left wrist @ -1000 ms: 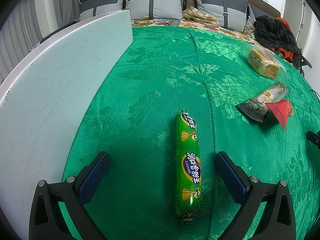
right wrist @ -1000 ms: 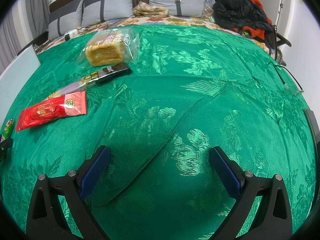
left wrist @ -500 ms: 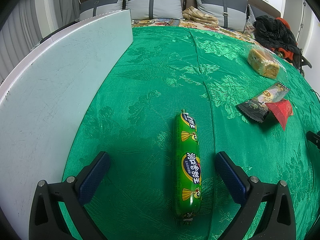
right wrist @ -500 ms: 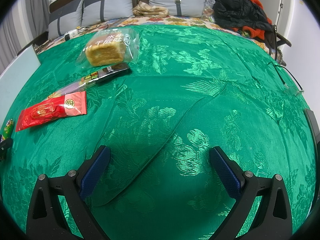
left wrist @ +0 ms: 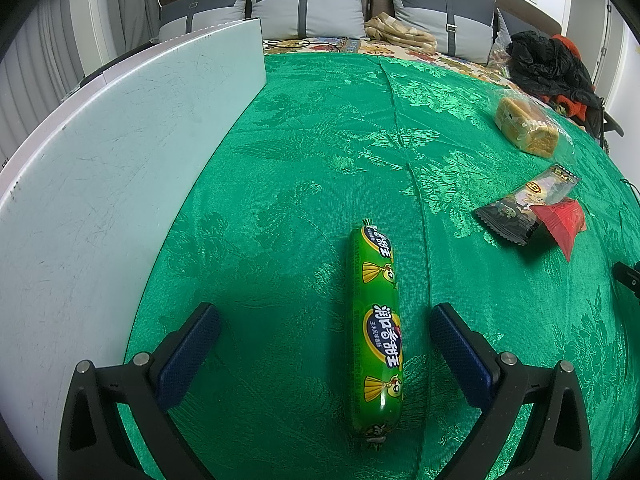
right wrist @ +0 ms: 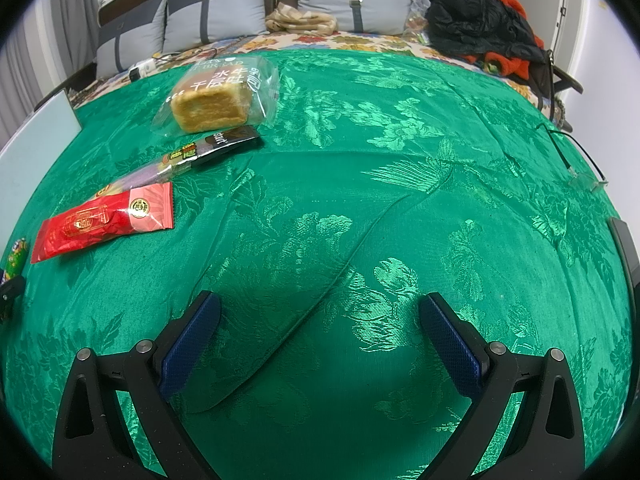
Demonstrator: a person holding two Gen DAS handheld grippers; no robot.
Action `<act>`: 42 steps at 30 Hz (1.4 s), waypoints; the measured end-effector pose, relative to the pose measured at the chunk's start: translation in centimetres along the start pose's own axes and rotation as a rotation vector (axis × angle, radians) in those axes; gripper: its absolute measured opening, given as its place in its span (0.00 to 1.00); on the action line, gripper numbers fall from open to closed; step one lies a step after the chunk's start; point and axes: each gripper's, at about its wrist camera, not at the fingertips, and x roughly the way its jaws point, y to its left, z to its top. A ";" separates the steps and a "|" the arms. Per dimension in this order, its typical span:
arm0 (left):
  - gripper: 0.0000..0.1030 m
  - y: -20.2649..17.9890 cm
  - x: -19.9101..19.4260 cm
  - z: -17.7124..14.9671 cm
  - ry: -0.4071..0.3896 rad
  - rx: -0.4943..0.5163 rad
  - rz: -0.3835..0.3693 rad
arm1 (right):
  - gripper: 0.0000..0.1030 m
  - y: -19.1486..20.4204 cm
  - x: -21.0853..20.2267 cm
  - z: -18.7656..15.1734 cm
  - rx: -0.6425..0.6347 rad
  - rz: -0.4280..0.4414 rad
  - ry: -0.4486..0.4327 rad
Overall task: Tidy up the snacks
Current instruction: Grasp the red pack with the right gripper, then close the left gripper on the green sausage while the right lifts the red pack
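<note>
A green sausage stick (left wrist: 376,328) lies lengthwise on the green cloth between the fingers of my open left gripper (left wrist: 325,326), nearer the right finger and touching neither. Far right in that view lie a bagged loaf of bread (left wrist: 526,128), a dark snack packet (left wrist: 524,204) and a red packet (left wrist: 564,224). My right gripper (right wrist: 319,316) stands open over bare cloth with nothing between its fingers. Its view shows the bread (right wrist: 212,106), the dark packet (right wrist: 200,152) and the red packet (right wrist: 104,224) at the left, and the sausage tip (right wrist: 14,258) at the left edge.
A pale board (left wrist: 100,184) stands along the left side of the cloth. Grey pillows (left wrist: 308,4) and a folded blanket (right wrist: 300,20) line the back. Dark and orange clothing (right wrist: 480,28) is piled at the far right. A thin cable (right wrist: 580,160) runs at the right edge.
</note>
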 end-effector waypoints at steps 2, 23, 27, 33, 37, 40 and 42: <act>1.00 0.0 0.0 0.0 0.000 0.000 0.000 | 0.99 0.0 0.0 0.0 0.000 0.000 0.000; 1.00 0.0 0.0 0.0 0.000 0.000 0.000 | 0.96 2.8 -0.3 5.1 0.541 0.516 0.260; 1.00 0.0 0.0 0.0 0.000 0.000 -0.001 | 0.95 7.9 2.6 6.8 0.456 0.477 0.428; 1.00 0.0 0.1 0.0 0.000 0.000 -0.001 | 0.26 9.4 2.6 6.3 0.305 0.328 0.402; 1.00 0.0 0.0 0.0 0.000 -0.001 -0.002 | 0.22 7.4 0.6 4.9 0.173 0.298 0.414; 1.00 0.0 0.0 0.0 0.001 0.000 0.000 | 0.30 5.5 -1.3 4.8 0.102 0.229 0.411; 1.00 0.0 0.1 -0.1 0.001 0.001 0.000 | 0.56 4.7 -2.0 5.2 0.079 0.208 0.398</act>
